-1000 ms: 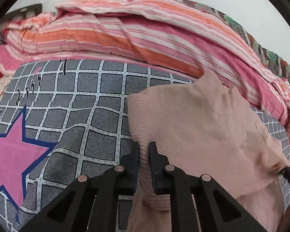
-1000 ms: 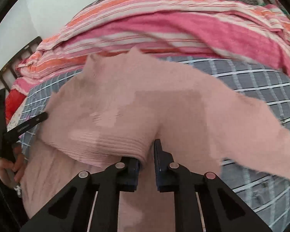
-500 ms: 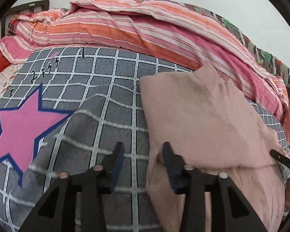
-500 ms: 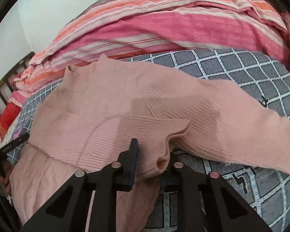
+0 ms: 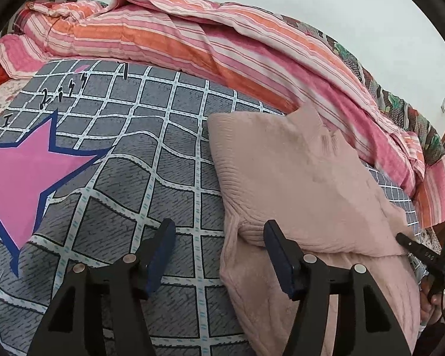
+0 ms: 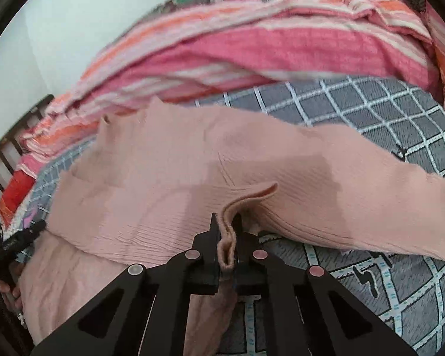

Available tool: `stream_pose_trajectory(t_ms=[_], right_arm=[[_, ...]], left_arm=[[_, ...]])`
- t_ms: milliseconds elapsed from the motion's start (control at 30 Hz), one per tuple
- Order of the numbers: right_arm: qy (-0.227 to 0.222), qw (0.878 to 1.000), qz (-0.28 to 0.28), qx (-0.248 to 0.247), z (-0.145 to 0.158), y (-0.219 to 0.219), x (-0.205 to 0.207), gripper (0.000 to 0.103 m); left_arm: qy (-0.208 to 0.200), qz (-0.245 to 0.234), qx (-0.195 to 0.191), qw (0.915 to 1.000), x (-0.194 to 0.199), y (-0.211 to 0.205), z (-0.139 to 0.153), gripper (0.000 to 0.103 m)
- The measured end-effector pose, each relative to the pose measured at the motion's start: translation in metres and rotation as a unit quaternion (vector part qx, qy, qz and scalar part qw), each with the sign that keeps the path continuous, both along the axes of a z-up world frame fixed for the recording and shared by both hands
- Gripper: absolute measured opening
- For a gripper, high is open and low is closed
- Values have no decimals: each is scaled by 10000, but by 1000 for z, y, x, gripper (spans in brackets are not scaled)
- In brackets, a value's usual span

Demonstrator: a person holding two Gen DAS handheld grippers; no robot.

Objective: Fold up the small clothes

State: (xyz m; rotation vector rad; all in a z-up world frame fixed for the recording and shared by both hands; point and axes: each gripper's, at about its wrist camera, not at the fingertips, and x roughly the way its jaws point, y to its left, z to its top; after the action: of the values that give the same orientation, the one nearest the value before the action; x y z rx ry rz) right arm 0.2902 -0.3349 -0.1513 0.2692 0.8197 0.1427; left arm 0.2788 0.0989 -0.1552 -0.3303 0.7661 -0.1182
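Observation:
A pale pink knit sweater (image 5: pixel 296 184) lies on the grey checked bedspread (image 5: pixel 133 160), its lower half folded up over the body. My left gripper (image 5: pixel 219 246) is open and empty, its right finger just touching the fold's left corner. In the right wrist view the sweater (image 6: pixel 169 178) fills the middle, one sleeve stretching to the right. My right gripper (image 6: pixel 226 234) is shut on a pinched ridge of the fold's edge.
A striped pink and orange quilt (image 5: pixel 222 47) is piled along the back of the bed. A pink star print (image 5: pixel 20 169) lies left of the sweater. The right gripper's tip (image 5: pixel 415 249) shows at the right edge in the left wrist view.
My left gripper opened and let go of the sweater, then drew back. My right gripper opened briefly, then shut again on the fold's edge.

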Motion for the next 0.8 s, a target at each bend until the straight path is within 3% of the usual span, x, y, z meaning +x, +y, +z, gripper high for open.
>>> stream_pose_trajectory(t_ms=[300, 367, 433, 500, 633, 800], right_arm=[[85, 9999, -36, -59, 6, -2, -7, 19], [80, 9997, -107, -202, 19, -9, -17, 38], [-240, 9980, -312, -491, 35, -26, -39, 77], [-570, 9933, -650, -770, 46, -53, -65, 92], [-408, 9861, -1327, -913, 40, -126, -101, 93], [-22, 9802, -1978, 95, 12, -208, -134, 93]], left_arm=[[3, -57, -52, 10000, 1, -1, -1, 64], [-3, -95, -64, 9999, 1, -2, -1, 66], [-19, -133, -105, 9999, 1, -2, -1, 68], [-22, -143, -142, 9998, 2, -1, -1, 69], [-36, -167, -177, 9997, 2, -1, -1, 71], [-25, -178, -175, 9997, 2, -1, -1, 73]])
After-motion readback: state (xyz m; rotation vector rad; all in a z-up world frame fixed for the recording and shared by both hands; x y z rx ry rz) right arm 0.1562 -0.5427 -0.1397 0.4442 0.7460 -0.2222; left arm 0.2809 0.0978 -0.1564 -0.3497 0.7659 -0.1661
